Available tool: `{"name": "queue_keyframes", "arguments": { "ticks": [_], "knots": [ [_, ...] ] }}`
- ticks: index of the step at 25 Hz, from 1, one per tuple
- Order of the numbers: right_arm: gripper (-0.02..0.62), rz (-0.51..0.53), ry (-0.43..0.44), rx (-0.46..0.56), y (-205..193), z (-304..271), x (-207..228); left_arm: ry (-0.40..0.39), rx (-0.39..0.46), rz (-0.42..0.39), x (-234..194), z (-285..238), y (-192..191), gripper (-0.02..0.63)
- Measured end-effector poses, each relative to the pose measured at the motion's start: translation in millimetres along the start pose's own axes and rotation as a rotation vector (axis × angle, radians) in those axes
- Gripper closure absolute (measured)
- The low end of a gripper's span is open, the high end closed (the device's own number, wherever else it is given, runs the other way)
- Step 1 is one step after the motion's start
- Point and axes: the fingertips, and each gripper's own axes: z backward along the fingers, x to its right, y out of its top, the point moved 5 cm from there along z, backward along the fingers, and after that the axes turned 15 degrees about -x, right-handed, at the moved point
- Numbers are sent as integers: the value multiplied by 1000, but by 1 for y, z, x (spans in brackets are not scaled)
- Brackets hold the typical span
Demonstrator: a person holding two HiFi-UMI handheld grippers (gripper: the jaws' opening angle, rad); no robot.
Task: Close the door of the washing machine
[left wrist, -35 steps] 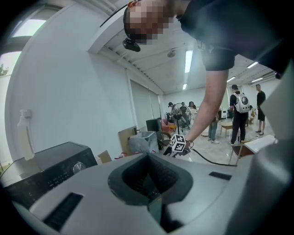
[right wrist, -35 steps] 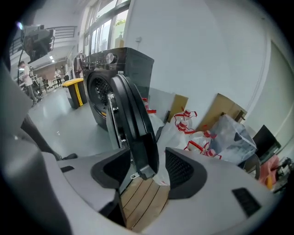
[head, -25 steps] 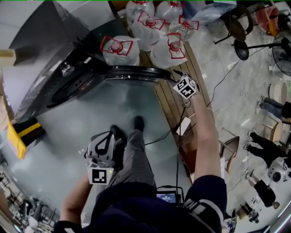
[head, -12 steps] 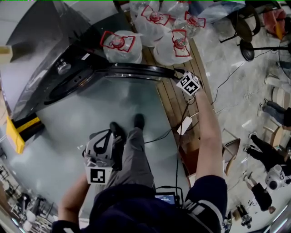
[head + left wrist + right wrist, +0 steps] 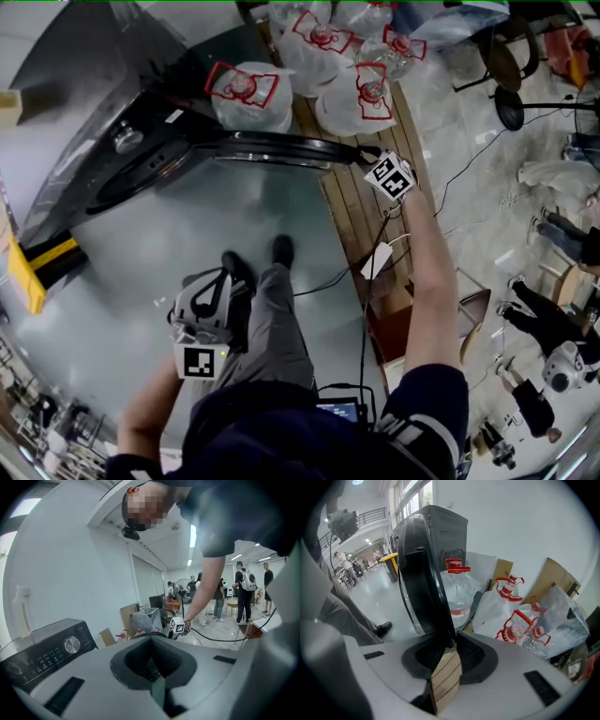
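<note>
Tongs first, from the head view: clenched with the right tongs point(image 5: 362, 154) on the free edge of the door point(image 5: 272, 148), after just closing onto it. Swung wide from the washer point(image 5: 89, 94) at upper left, with the drum mouth point(image 5: 141, 183) laid bare below the knob point(image 5: 125, 141). Behind the door, water bottles point(image 5: 246, 98) with red handles; beside them, a plank strip point(image 5: 361, 211). At lower left, over a trouser leg point(image 5: 277, 328), the left tongs point(image 5: 232, 273), well apart from the door.

From the left gripper view: apparently pressed together with nothing between, pointing across the room. Far ahead, the outstretched arm point(image 5: 206, 588) reaching the door's edge; at left, the washer's panel point(image 5: 42, 660) with its knob.

From the right gripper view: pinched between both pads point(image 5: 445, 672), the door's black rim, upright and edge-on, with its glass bulge point(image 5: 410, 611) to the left. Just behind, the dark washer. To the right, the bottles, close together, against cardboard point(image 5: 558, 581). Low at left, a black shoe point(image 5: 384, 628) on the grey floor point(image 5: 377, 599).
</note>
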Motion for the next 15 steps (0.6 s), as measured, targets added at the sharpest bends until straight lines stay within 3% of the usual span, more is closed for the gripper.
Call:
{"name": "queue_keyframes", "arguments": {
  "ticks": [6, 15],
  "knots": [
    [502, -16, -16, 1, -2, 1, -6, 14, -8, 11, 0, 2, -5, 581],
    [508, -54, -58, -5, -15, 0, -49, 52, -19, 11, -3, 12, -11, 582]
  ]
}}
